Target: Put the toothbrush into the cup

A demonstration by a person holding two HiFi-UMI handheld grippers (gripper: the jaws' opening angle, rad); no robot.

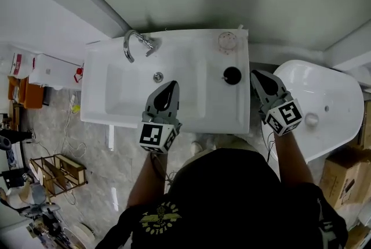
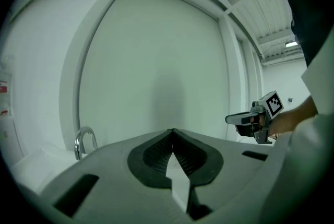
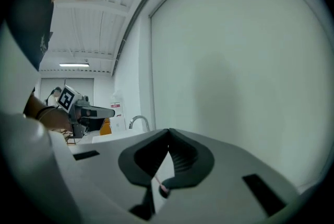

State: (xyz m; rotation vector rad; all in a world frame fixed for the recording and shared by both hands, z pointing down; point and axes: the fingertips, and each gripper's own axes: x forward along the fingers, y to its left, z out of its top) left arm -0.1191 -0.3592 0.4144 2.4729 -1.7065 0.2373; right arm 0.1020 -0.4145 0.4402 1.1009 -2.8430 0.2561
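A black round cup point(image 1: 232, 75) stands on the right ledge of the white sink point(image 1: 98, 108), with a clear round cup point(image 1: 226, 40) behind it. No toothbrush shows clearly in any view. My left gripper point(image 1: 173, 84) hovers over the basin, its jaws together and nothing between them point(image 2: 173, 131). My right gripper point(image 1: 255, 74) hangs just right of the sink's right edge, beside the black cup, with its jaws together as well point(image 3: 168, 131). Both grippers point roughly level at the pale wall. Each shows in the other's view: the right gripper point(image 2: 229, 119) and the left gripper point(image 3: 110, 112).
A chrome tap point(image 1: 134, 44) curves over the basin's back left corner, and the drain point(image 1: 157, 76) lies mid-basin. A white toilet point(image 1: 324, 108) stands at the right. Boxes point(image 1: 342, 181) and clutter sit on the floor on both sides. A wall rises close behind the sink.
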